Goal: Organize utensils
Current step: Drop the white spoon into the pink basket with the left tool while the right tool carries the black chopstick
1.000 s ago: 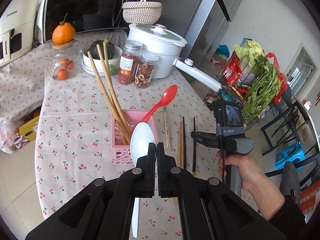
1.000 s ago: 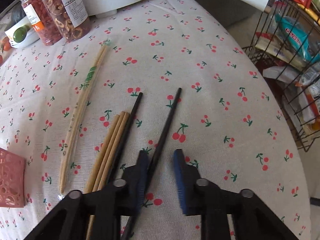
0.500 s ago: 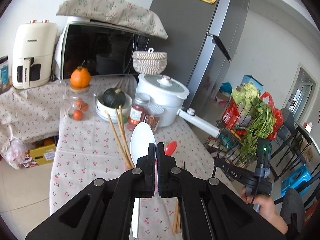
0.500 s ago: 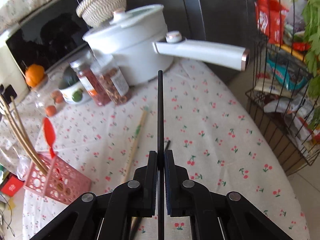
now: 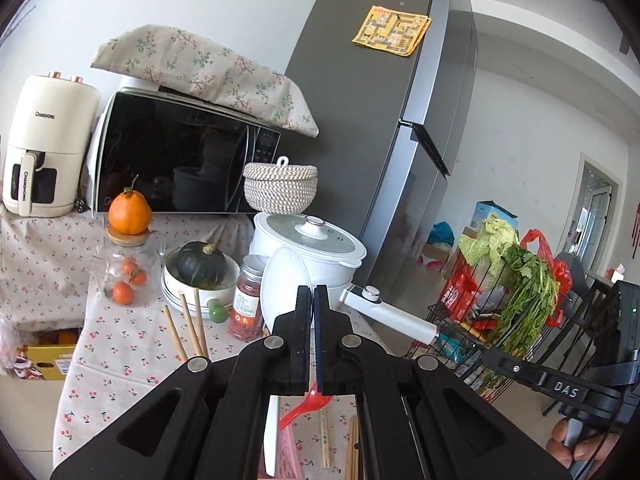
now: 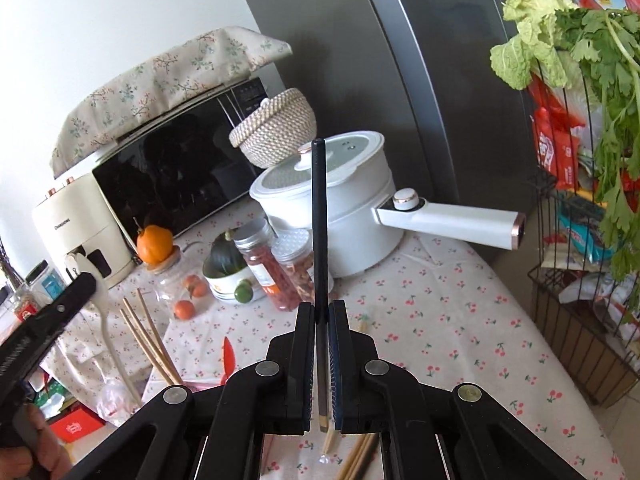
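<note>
My left gripper (image 5: 312,294) is shut on a white spoon (image 5: 280,284), its bowl sticking up and its handle hanging below the jaws. It is raised well above the table. The spoon also shows in the right wrist view (image 6: 105,312). My right gripper (image 6: 321,310) is shut on a black chopstick (image 6: 320,216) that stands upright. A pink basket (image 5: 290,456) below holds a red spoon (image 5: 306,402) and long wooden chopsticks (image 5: 188,332). More chopsticks (image 6: 356,456) lie on the cherry-print tablecloth (image 6: 440,320).
A white pot (image 6: 344,200) with a long handle, two jars (image 6: 276,268), a bowl with a squash (image 5: 200,272), a glass jar topped by an orange (image 5: 130,256), a microwave (image 5: 176,156) and an air fryer stand at the back. A wire rack of greens (image 5: 508,304) is at right.
Both grippers rose and tilted up away from the table. The right gripper closed on the black chopstick and lifted it off the cloth. The left gripper still holds the white spoon.
</note>
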`<state>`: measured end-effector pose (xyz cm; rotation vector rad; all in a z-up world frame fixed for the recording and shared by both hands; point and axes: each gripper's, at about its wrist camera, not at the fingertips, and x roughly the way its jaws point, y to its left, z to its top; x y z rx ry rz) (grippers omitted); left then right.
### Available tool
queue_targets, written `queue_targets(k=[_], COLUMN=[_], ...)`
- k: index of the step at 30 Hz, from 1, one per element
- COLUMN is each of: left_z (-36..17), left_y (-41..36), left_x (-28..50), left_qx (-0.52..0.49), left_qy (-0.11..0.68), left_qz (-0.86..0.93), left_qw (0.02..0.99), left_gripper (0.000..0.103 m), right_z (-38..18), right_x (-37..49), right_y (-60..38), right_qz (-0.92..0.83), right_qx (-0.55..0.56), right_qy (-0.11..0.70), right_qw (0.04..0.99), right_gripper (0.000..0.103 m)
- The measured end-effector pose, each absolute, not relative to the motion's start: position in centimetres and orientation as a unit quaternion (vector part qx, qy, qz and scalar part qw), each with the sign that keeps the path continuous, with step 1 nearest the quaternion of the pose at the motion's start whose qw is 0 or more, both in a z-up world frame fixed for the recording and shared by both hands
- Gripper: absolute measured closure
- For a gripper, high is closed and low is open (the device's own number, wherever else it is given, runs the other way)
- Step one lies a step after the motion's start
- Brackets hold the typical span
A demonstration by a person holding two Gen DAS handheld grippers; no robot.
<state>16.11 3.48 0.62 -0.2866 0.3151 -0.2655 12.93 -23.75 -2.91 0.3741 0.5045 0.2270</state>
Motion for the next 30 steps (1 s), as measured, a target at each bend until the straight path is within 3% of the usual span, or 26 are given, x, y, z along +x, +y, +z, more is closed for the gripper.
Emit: queue_targets(k=[10,16,18,20,26,30], left_z=[-3.8,-4.8,-4.5,-4.1,-3.1,-4.2], left_y=[2.9,3.3,3.5,3.8,6.0,7.7], left_x=[17.9,18.5,18.1,17.4,14.9,12.9], left_qx=[-0.087,-0.098,-0.097,-0.098,-0.109,-0.105], left_qy=[0.171,0.225,0.244,0.262,0.348,0.409], left_qz=[-0.117,-0.124,-0.126,-0.119,-0.077,-0.055], left_qw=[0.974,0.961,0.957,0.953,0.928,0.905], left_gripper=[0.102,0.099,0.088,0.058,0.035,0.027], right_z=[-1.2,0.0,0.5,0.9,1.8,1.8], right_x=[11.7,11.0,10.8,10.6,10.3,10.5], right_y=[-24.0,-22.2,-21.6,-21.0,-18.5,-16.2], right_qz=[0.141,0.165,0.17,0.176,0.189,0.192], right_qx=[0.196,0.19,0.186,0.185,0.183,0.173], right_qy=[0.229,0.219,0.215,0.21,0.2,0.202], right_qw=[0.943,0.943,0.944,0.944,0.944,0.945], right_gripper=[0.098,0.098,0.098,0.098,0.098,0.098])
